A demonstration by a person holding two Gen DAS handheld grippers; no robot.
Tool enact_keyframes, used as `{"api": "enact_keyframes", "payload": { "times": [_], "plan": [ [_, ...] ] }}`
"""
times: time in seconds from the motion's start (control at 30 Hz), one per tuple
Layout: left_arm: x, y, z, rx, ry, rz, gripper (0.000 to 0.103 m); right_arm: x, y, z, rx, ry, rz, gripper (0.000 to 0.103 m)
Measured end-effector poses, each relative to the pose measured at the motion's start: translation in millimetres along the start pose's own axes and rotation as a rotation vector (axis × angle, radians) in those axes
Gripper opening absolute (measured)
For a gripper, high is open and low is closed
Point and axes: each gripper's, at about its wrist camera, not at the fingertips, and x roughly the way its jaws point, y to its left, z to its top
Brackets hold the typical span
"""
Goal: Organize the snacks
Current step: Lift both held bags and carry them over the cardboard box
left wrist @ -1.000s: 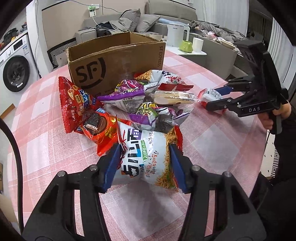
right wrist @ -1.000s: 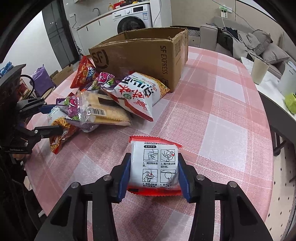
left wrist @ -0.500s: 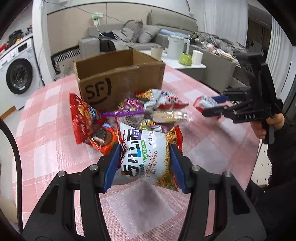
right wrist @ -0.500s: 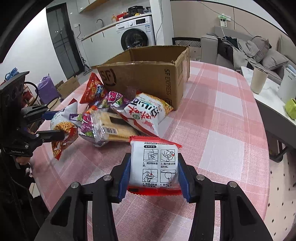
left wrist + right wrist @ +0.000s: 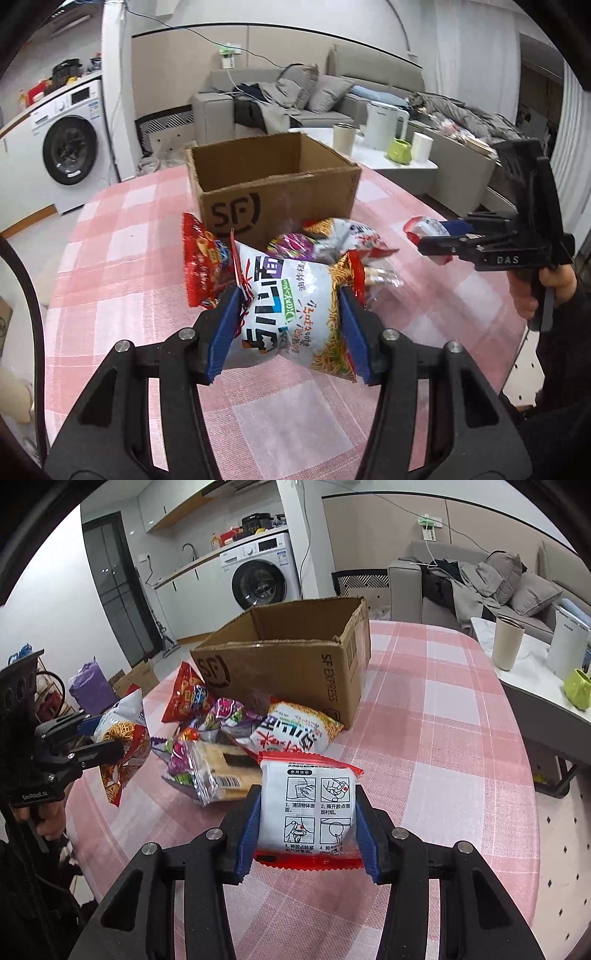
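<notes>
My left gripper (image 5: 288,332) is shut on a white noodle snack bag (image 5: 291,314) and holds it above the table, in front of the open cardboard box (image 5: 273,192). My right gripper (image 5: 306,823) is shut on a white packet with red edges (image 5: 310,808), also lifted. Each gripper shows in the other view: the right gripper (image 5: 436,240) with its packet (image 5: 424,227), and the left gripper (image 5: 99,734) with its bag (image 5: 120,731). The box (image 5: 295,664) is open on top and looks empty as far as I see inside.
A pile of snack bags (image 5: 229,738) lies on the pink checked tablecloth (image 5: 443,757) before the box, including a red bag (image 5: 201,266). A side table with a cup (image 5: 508,642) and a green mug (image 5: 399,151) stands beyond the table edge.
Both grippers have risen with their packets off the table. The box now shows its open top in both views.
</notes>
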Motion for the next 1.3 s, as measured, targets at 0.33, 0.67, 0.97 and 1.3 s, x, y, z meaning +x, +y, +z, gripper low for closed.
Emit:
{"api": "enact_keyframes", "payload": {
  "times": [0.33, 0.67, 0.97, 1.3],
  "plan": [
    [0, 8, 12, -0.039, -0.033, 0.087, 0.051, -10, 6, 10, 0.030, -0.065, -0.007, 0.047],
    [12, 11, 31, -0.050, -0.060, 0.138, 0.051, -15, 18, 23, 0.053, -0.131, 0.002, 0.047],
    [23, 22, 51, -0.086, -0.093, 0.147, 0.051, -18, 24, 38, 0.065, -0.160, -0.014, 0.047],
    [36, 33, 78, -0.109, -0.122, 0.149, 0.051, -18, 26, 60, 0.074, -0.186, -0.034, 0.047]
  ]
}}
